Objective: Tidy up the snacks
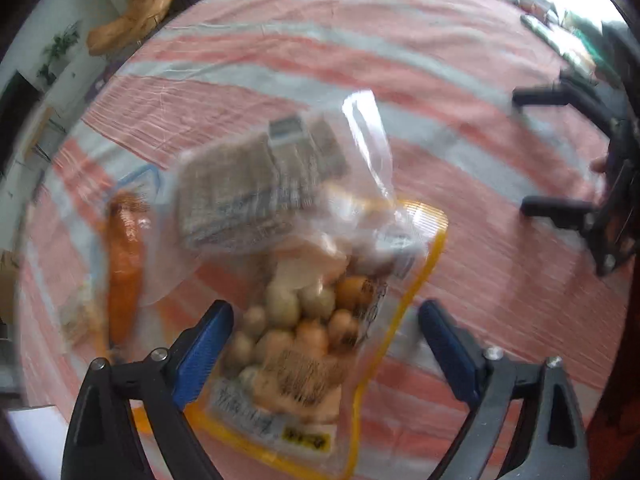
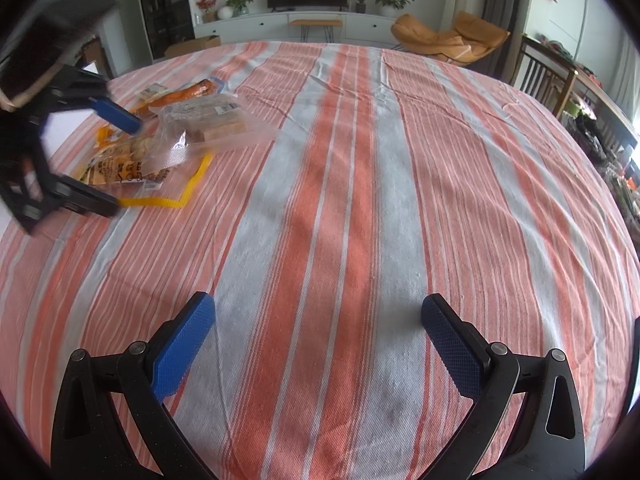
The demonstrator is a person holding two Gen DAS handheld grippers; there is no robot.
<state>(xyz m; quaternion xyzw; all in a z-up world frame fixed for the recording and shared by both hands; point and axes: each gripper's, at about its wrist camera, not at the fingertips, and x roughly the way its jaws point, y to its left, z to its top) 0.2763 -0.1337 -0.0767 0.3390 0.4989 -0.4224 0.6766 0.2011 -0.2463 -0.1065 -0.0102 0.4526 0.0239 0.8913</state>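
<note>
A pile of snack packs lies on the striped tablecloth. A yellow-edged bag of round snacks (image 1: pixel 304 344) lies lowest in the left wrist view, with a clear bag of brown bars (image 1: pixel 256 188) on top and an orange sausage pack (image 1: pixel 124 268) to its left. My left gripper (image 1: pixel 326 344) is open just above the yellow-edged bag, fingers on either side. In the right wrist view the pile (image 2: pixel 168 136) is far left, with the left gripper (image 2: pixel 124 160) over it. My right gripper (image 2: pixel 318 344) is open and empty over bare cloth; it also shows in the left wrist view (image 1: pixel 524 152).
The red, white and grey striped tablecloth (image 2: pixel 360 200) covers the whole table. A wooden chair (image 2: pixel 548 80) stands at the far right edge, with cluttered items (image 2: pixel 612 152) beyond. A white sheet (image 1: pixel 36 440) lies at the near left corner.
</note>
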